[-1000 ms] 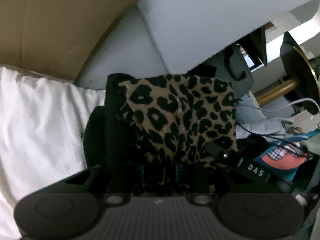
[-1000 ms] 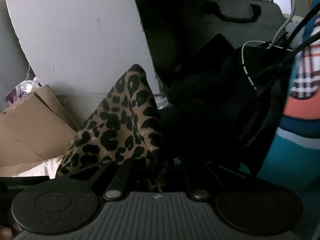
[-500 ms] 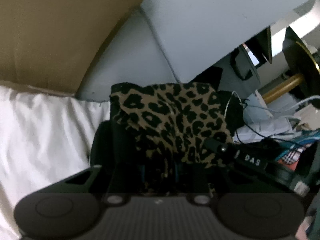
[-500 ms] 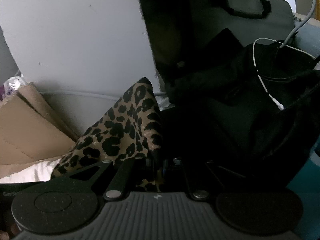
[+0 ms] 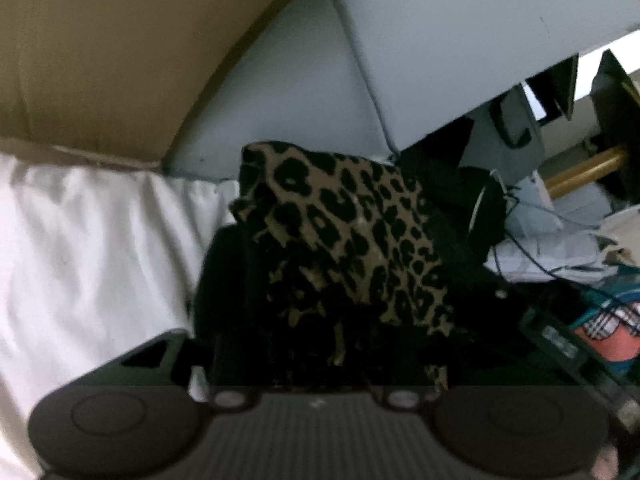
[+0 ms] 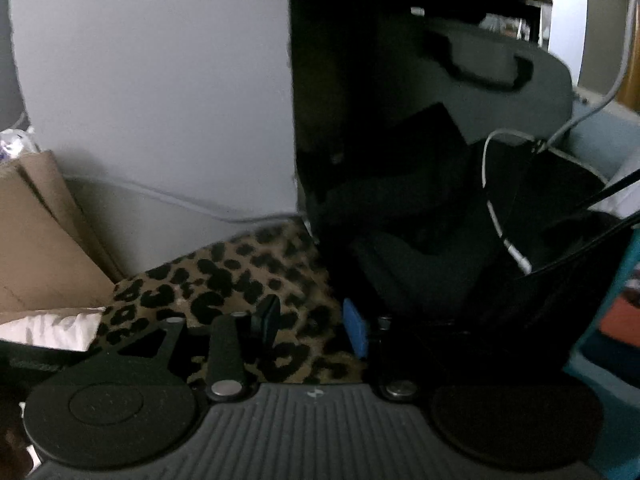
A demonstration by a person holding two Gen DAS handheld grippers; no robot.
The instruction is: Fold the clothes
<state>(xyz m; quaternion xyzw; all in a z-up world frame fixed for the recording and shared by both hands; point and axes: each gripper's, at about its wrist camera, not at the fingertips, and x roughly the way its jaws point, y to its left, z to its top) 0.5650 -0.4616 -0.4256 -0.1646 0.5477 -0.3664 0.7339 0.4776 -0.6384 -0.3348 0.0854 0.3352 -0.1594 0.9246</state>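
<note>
A leopard-print garment (image 5: 360,240) with black lining rises bunched in front of my left gripper (image 5: 316,360), which is shut on its near edge; the fingertips are lost in dark cloth. In the right wrist view the same leopard-print garment (image 6: 248,280) lies flat and low. My right gripper (image 6: 312,324) stands open over it, blue-padded fingers (image 6: 356,332) spread apart and nothing pinched between them.
White bedding (image 5: 80,260) lies at the left, with a cardboard sheet (image 5: 100,40) and a grey wall panel (image 5: 420,40) behind. Black bags (image 6: 440,240), a white cable (image 6: 492,208) and a grey case with a handle (image 6: 480,64) crowd the right. Bright checked cloth (image 5: 608,332) lies far right.
My right gripper has opened and let go of the leopard garment, which dropped from a raised peak to lying flat. The left gripper keeps its hold and has swung a little left.
</note>
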